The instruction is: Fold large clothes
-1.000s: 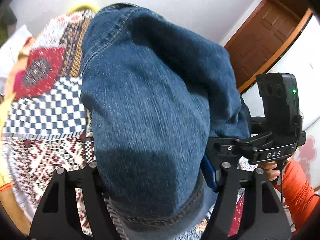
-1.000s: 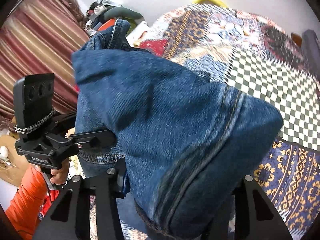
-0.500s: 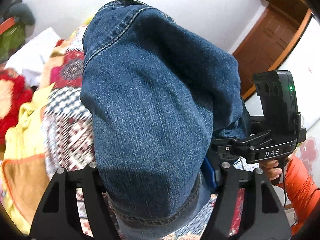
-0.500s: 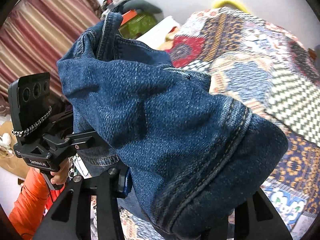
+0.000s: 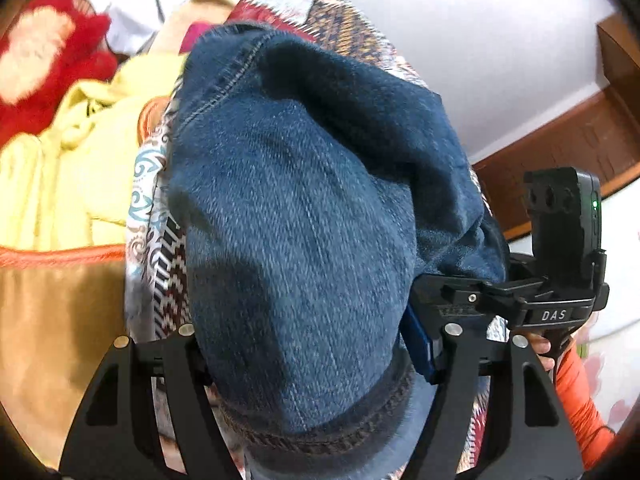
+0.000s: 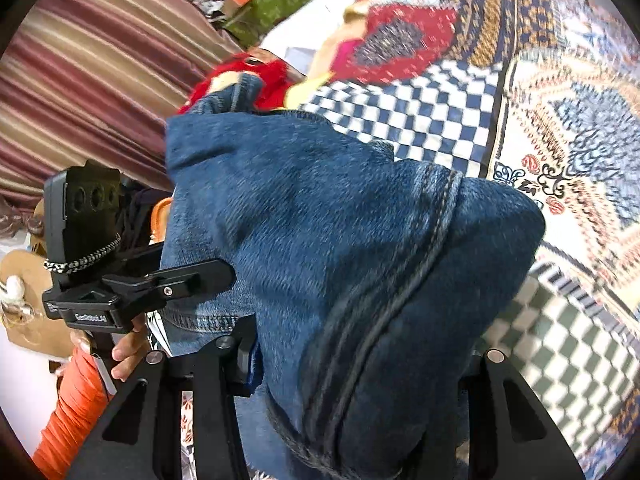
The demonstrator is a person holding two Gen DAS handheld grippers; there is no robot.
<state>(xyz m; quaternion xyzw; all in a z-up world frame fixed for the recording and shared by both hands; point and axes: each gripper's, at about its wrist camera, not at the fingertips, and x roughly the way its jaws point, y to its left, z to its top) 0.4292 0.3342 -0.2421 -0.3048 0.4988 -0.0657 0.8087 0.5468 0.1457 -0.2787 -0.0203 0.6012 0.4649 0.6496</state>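
Left wrist view: both claws, the left claw [image 5: 316, 364] and right claw [image 6: 352, 364], tilt downward, clamped on bunched jeans [image 5: 304, 240].

Bunched blue jeans [image 5: 304, 240] are filling the near space between both grippers' fingers; the patchwork bedspread [image 6: 560, 128] beyond is lying open, clothes [image 5: 60, 152] crowding its left.

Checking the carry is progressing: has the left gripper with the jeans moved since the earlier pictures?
Yes. The left gripper, shut on the jeans, has swung left: the wooden door slid towards the right edge, and yellow cloth came into view.
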